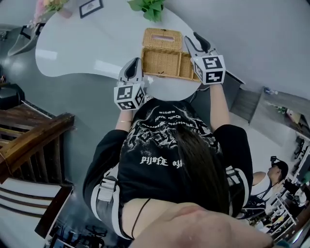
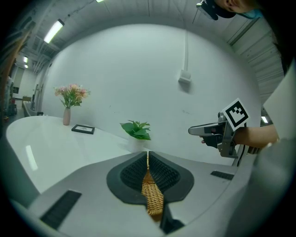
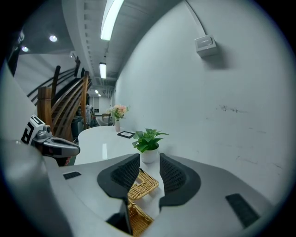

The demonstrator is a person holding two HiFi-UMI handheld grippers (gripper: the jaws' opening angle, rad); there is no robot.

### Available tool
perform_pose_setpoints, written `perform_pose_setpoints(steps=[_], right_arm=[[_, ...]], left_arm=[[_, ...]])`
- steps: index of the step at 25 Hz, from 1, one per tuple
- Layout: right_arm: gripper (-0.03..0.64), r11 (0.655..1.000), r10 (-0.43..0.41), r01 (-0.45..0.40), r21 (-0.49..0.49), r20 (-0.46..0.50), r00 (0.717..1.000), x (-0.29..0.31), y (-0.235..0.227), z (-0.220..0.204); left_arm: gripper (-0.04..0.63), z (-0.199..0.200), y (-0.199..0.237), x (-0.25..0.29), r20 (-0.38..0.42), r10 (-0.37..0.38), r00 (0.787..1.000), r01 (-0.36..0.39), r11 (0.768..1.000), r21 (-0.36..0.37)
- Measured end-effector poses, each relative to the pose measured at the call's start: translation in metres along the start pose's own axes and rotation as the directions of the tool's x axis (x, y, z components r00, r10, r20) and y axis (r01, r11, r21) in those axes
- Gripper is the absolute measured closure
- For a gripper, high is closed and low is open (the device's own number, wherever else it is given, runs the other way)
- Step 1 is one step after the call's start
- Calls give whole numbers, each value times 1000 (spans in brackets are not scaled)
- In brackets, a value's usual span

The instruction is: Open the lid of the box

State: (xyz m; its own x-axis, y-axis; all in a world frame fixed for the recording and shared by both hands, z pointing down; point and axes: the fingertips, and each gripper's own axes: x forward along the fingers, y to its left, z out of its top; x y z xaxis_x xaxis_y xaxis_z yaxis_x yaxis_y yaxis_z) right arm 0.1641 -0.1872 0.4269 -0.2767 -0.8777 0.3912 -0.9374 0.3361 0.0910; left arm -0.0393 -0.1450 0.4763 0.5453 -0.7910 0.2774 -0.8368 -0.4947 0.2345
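In the upper centre of the head view, the tan woven wicker box (image 1: 162, 63) sat on the white bench (image 1: 87, 48), its slotted lid (image 1: 162, 38) tipped back. The left gripper (image 2: 148, 159) pinched the box's wall, and a firm hold there would likely steady it. The right gripper (image 3: 149, 169) had its jaws open, unpressed around the lid's edge.

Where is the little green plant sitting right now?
In the head view the green plant stands at the far edge of the white table, just beyond the wicker box.
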Motion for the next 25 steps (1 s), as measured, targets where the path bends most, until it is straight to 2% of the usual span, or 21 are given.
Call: perform_pose_setpoints(steps=[8, 17, 22, 25], right_arm=[[468, 998, -49, 48, 47, 18, 999, -23, 21, -18], [479, 993, -51, 50, 106, 3, 999, -40, 47, -48], [527, 991, -32, 32, 126, 4, 999, -50, 60, -63], [565, 990, -53, 53, 134, 1, 999, -56, 61, -70]], left_arm=[[566, 3, -7, -1, 10, -41, 999, 41, 999, 10], [566, -4, -11, -9, 3, -60, 998, 60, 998, 9], [566, -9, -17, -15, 1, -68, 998, 68, 998, 6], [566, -12, -21, -21, -1, -74, 997, 74, 997, 9]])
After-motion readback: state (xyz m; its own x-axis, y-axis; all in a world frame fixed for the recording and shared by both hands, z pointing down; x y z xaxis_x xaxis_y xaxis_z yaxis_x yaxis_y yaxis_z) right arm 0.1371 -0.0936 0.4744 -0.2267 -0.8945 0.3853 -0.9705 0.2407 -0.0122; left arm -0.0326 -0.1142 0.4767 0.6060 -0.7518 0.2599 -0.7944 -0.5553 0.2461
